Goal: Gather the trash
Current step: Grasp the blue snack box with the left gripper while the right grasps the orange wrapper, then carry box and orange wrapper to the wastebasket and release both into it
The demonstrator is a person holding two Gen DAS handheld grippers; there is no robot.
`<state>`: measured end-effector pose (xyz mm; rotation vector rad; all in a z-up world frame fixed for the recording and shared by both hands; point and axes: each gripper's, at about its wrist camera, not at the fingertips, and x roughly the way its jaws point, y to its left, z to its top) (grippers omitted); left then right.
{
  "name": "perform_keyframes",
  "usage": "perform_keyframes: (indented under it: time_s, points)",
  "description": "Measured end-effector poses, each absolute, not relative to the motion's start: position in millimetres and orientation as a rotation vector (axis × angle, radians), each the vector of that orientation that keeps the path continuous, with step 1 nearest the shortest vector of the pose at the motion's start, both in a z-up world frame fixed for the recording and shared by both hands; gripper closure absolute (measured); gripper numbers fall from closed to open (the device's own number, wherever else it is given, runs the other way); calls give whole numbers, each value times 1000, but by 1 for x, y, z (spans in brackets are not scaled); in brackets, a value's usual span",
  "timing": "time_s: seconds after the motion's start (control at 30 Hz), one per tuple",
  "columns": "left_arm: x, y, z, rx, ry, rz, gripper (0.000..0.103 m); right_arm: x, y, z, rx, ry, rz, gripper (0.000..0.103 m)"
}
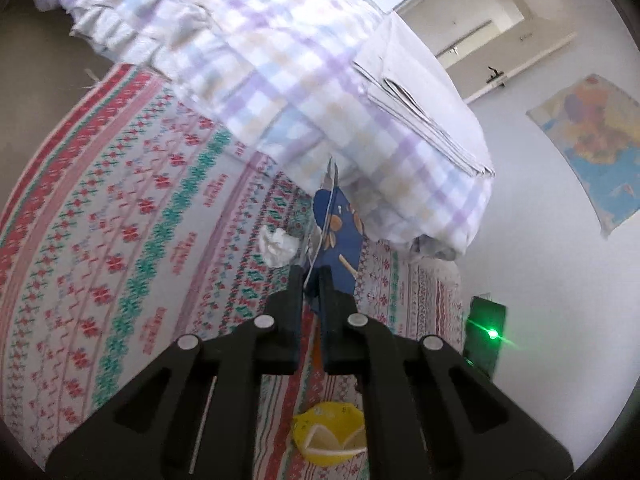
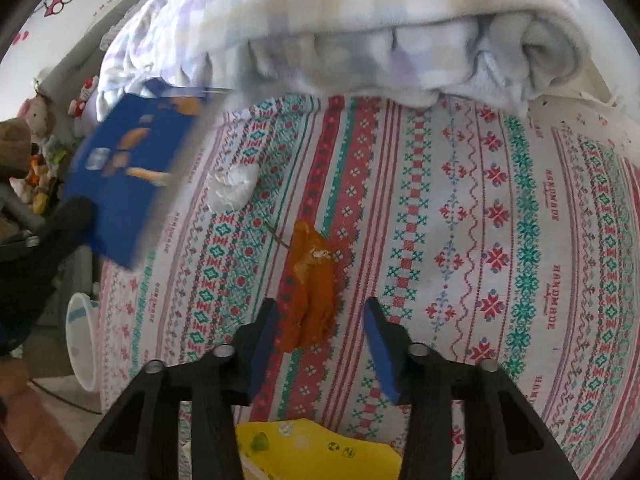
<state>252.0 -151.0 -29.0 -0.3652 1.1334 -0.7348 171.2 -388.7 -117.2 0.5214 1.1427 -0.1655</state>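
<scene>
The left claw (image 1: 310, 274) is pinched on a blue wrapper (image 1: 338, 236), lifted above the bed (image 1: 120, 200). A tissue (image 1: 278, 246) lies just at its 10 o'clock. The right claw (image 2: 322, 312) is spread wide over the bed, with an orange peel (image 2: 308, 288) between its fingers, nearer the left one. A yellow packet (image 2: 316, 456) lies at 6 o'clock.

This is a bedroom in a home. Under both grippers lies a bed with a patterned sheet (image 2: 460, 216). Ahead of them sits a folded checked blanket (image 1: 288, 80). Soft toys (image 2: 40, 128) are piled far to the left of the right gripper. A map (image 1: 592, 144) hangs on the white wall to the right of the left gripper.
</scene>
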Motion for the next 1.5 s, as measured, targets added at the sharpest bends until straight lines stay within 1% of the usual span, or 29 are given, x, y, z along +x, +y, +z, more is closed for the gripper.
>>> perform_keyframes:
  time_s: [0.07,0.2,0.3,0.37,0.4,0.53,0.87,1.03,1.2,1.33,1.4,1.5]
  points:
    - [251,-143,-27,-381,1129,-729,95,175,-386,-120,530,1146,-164,66]
    - [247,-128,-17,-376,1115,-710,95,181,-377,-122,527,1153,-139,77]
    - [244,-122,-13,-357,1110,-682,95,183,-368,-124,484,1168,-150,82]
    - [242,-114,-12,-350,1117,-663,95,182,-363,-123,483,1162,-148,87]
    - [240,-109,-12,-350,1120,-658,95,182,-362,-120,486,1155,-142,92]
    - [237,-91,-12,-370,1131,-632,95,179,-359,-109,484,1127,-145,93]
    - [229,-57,-6,-369,1095,-544,95,169,-365,-87,525,1062,-123,95]
    - [228,-43,-6,-380,1093,-511,95,161,-364,-68,590,1006,-73,95]
    - [223,-14,0,-375,1060,-449,95,153,-348,-48,591,959,-12,95]
    - [220,41,-3,-491,1059,-431,95,150,-333,-39,581,942,25,95]
    - [219,83,0,-536,1016,-365,95,149,-323,-37,581,938,56,95]
    - [211,133,-1,-531,966,-278,95,150,-310,-32,567,931,99,95]
